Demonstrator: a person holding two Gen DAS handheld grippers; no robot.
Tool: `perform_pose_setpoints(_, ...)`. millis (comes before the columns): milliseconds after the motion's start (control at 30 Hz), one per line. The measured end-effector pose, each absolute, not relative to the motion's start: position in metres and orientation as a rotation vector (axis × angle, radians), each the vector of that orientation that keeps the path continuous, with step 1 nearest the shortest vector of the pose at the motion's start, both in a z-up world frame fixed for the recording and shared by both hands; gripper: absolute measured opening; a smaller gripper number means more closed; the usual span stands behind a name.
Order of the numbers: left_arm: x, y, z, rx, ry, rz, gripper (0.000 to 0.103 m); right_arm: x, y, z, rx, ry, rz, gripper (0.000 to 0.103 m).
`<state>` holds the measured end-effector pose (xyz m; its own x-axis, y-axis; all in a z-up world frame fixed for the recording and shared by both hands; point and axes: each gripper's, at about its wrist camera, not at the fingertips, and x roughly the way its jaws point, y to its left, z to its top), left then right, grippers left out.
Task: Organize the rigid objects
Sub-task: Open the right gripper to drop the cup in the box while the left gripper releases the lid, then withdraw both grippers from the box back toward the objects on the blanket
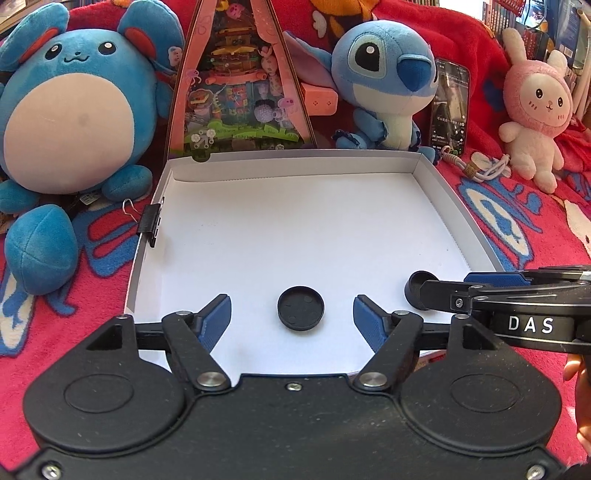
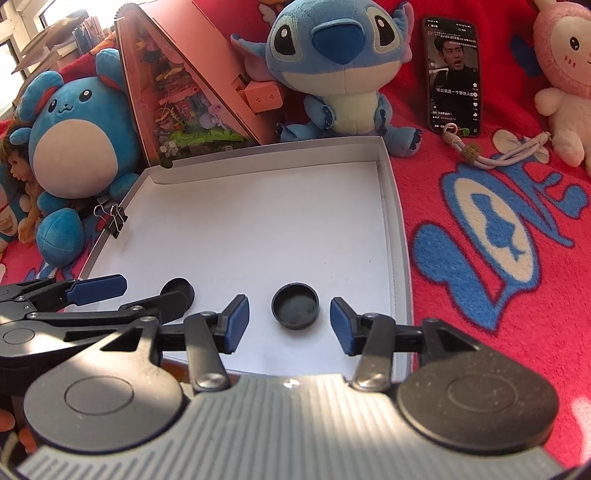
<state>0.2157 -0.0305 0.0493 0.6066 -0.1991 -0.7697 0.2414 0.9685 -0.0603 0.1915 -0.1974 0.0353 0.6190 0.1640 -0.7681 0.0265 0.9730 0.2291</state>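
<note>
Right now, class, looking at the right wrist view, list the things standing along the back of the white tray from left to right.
Round blue plush → pink triangular toy box → blue big-eared plush → phone → pink rabbit plush.

A red blanket (image 2: 480, 177) with blue and cream figures covers the surface in bright sunlight. Book spines (image 1: 517, 22) line the far right; a window (image 2: 11, 33) glows far left.
</note>
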Motion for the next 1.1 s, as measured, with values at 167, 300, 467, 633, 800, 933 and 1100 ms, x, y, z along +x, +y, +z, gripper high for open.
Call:
perform_pose_setpoints(167,0.194,-0.023,0.062,0.063,0.840,-0.270,0.077,0.172,-0.200,0.044,0.195,0.846,0.096,0.074)
perform_pose_setpoints(300,0.171,-0.019,0.075,0.082,0.781,-0.277,0.081,0.152,-0.202,0.051,0.166,0.793,0.109,0.079)
perform_pose_setpoints(467,0.145,-0.015,0.085,0.068,0.746,-0.296,0.081,0.128,-0.203,0.057,0.138,0.735,0.108,0.084)
perform_pose_setpoints(633,0.120,-0.011,0.087,0.049,0.702,-0.303,0.082,0.100,-0.202,0.061,0.072,0.665,0.096,0.086)
perform_pose_setpoints(800,0.101,-0.014,0.082,0.066,0.680,-0.310,0.082,0.073,-0.200,0.059,0.041,0.614,0.104,0.087)
perform_pose_setpoints(933,0.086,-0.013,0.077,0.045,0.671,-0.313,0.082,0.055,-0.202,0.056,0.037,0.587,0.101,0.087)
perform_pose_setpoints(1100,0.069,-0.010,0.071,0.020,0.658,-0.303,0.083,0.036,-0.204,0.053,0.033,0.556,0.089,0.088)
